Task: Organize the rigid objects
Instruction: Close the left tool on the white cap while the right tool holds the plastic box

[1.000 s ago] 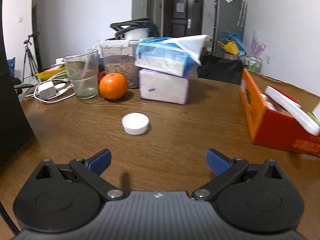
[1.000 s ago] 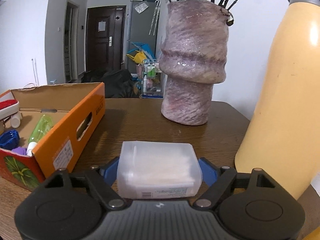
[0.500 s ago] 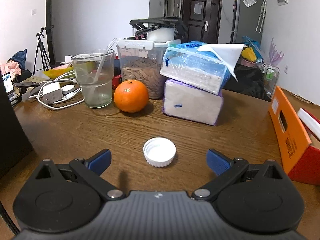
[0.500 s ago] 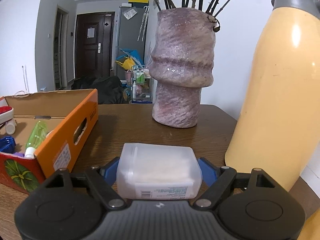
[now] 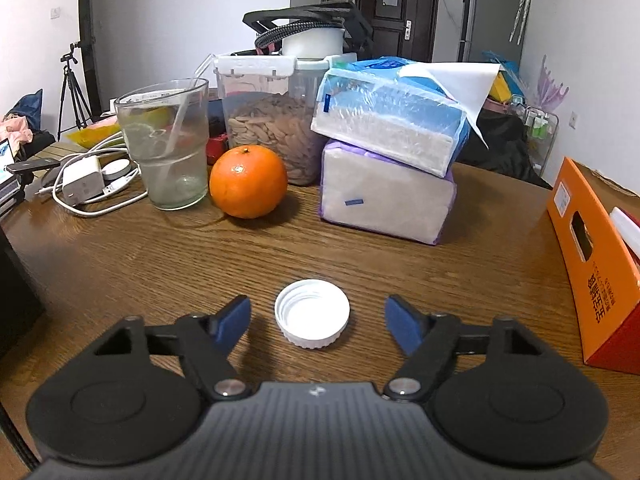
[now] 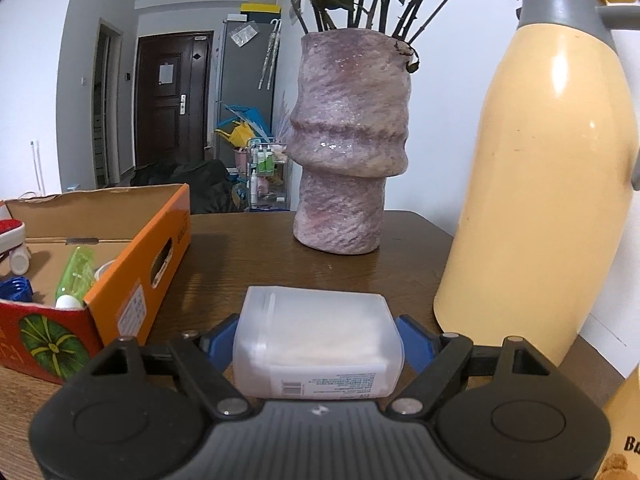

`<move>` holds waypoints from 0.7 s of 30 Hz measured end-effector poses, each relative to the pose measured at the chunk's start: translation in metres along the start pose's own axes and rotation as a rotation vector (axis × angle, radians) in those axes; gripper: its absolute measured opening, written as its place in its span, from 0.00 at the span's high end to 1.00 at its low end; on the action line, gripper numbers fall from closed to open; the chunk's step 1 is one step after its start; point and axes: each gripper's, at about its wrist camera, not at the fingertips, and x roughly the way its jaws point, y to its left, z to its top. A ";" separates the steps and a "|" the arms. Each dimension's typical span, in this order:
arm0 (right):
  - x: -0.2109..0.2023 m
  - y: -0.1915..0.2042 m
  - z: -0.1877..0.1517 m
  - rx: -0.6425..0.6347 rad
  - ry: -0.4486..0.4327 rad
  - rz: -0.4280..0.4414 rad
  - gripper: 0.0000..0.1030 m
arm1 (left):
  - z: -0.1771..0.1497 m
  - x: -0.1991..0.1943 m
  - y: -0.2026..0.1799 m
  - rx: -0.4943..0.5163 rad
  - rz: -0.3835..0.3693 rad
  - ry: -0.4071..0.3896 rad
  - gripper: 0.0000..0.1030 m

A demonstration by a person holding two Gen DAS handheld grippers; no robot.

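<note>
A white bottle cap (image 5: 312, 314) lies open side up on the wooden table. My left gripper (image 5: 318, 322) is open, its blue fingertips on either side of the cap with gaps on both sides. My right gripper (image 6: 318, 346) is shut on a translucent white plastic box (image 6: 316, 346) with a barcode label. The orange cardboard box (image 6: 132, 276) stands to the left in the right wrist view and holds a green bottle (image 6: 76, 270) and other small items. The orange box also shows at the right edge of the left wrist view (image 5: 592, 272).
Behind the cap stand an orange (image 5: 248, 182), a glass of water (image 5: 166, 144), a jar of nuts (image 5: 266, 120) and two stacked tissue packs (image 5: 390, 160). Chargers and cables (image 5: 86, 180) lie far left. A purple vase (image 6: 348, 144) and a yellow thermos (image 6: 548, 192) stand near my right gripper.
My left gripper has moved forward to the cap, which now lies between its fingers, and its jaws have narrowed somewhat. My right gripper still holds the plastic box and has shifted slightly.
</note>
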 end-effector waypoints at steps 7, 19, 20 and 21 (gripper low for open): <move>-0.009 0.001 -0.003 0.021 -0.007 -0.010 0.21 | 0.001 0.006 0.001 0.011 -0.020 0.025 0.60; -0.037 0.006 -0.009 0.046 -0.041 0.005 0.21 | -0.002 -0.011 -0.002 0.012 -0.005 -0.033 0.60; -0.040 0.006 -0.010 0.048 -0.043 0.006 0.21 | -0.003 -0.012 -0.003 0.014 -0.003 -0.037 0.60; -0.042 0.007 -0.010 0.051 -0.045 0.007 0.21 | -0.003 -0.014 -0.003 0.014 -0.003 -0.040 0.60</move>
